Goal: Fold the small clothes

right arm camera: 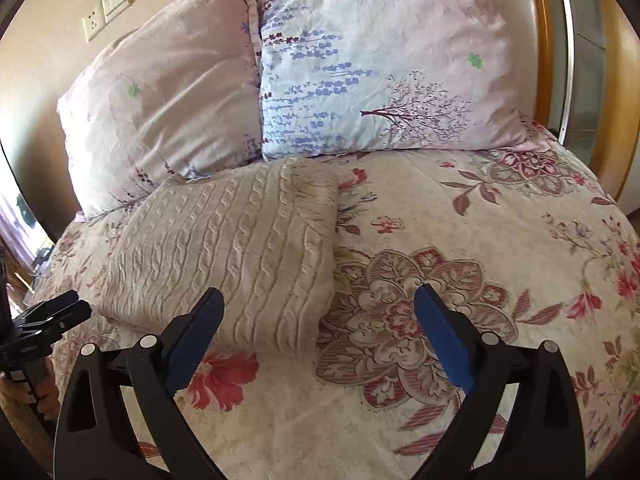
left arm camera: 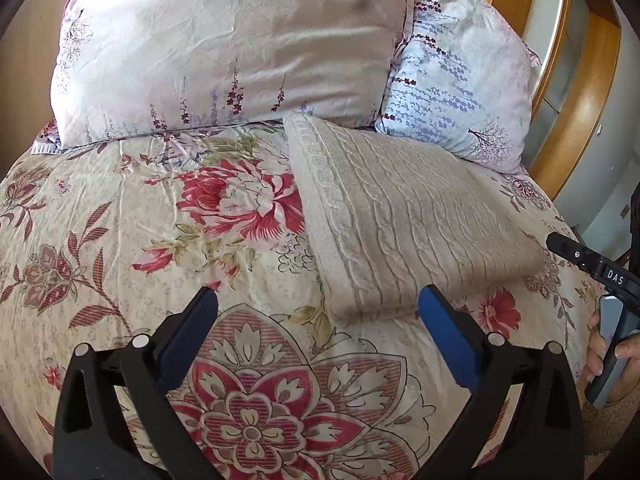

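A: Any writing?
B: "DAS" on the right hand-held gripper (left arm camera: 600, 268). The left hand-held gripper (left arm camera: 318, 312) and the right both gape wide, empty.
A: The sweater (left arm camera: 404, 216)?
B: Folded on the floral bed (left arm camera: 120, 240), below the pillows (left arm camera: 224, 48).

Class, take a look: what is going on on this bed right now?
A person is folding clothes with a handheld gripper in each hand. A cream cable-knit sweater lies folded on the floral bedspread, near two pillows. Both the left gripper and the right gripper are open, holding nothing, just short of the sweater.
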The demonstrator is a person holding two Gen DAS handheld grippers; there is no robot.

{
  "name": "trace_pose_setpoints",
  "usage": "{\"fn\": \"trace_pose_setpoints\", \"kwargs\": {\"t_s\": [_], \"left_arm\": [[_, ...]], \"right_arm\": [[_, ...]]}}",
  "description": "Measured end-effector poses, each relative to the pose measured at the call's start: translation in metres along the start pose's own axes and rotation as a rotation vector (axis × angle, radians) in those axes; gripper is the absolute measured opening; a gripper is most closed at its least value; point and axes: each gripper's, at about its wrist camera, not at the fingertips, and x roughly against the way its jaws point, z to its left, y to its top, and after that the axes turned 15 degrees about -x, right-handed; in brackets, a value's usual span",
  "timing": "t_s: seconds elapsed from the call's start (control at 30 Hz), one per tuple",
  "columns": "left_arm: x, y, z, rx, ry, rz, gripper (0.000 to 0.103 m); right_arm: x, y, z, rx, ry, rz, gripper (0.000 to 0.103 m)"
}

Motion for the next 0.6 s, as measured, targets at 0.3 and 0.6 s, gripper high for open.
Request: {"fn": "trace_pose_setpoints", "kwargs": {"t_s": [0.3, 0.6], "left_arm": [[-0.014, -0.01, -0.031, -0.056, 0.088, 0.086, 0.101], [-0.025, -0.011, -0.045, -0.075, 0.133, 0.139, 0.101]], "right_arm": [[-0.006, -0.022, 0.018, -0.007, -0.082, 0.067, 0.102], [-0.014, -0.041, 0.038, 0.047, -0.081, 0.136, 0.102]]}}
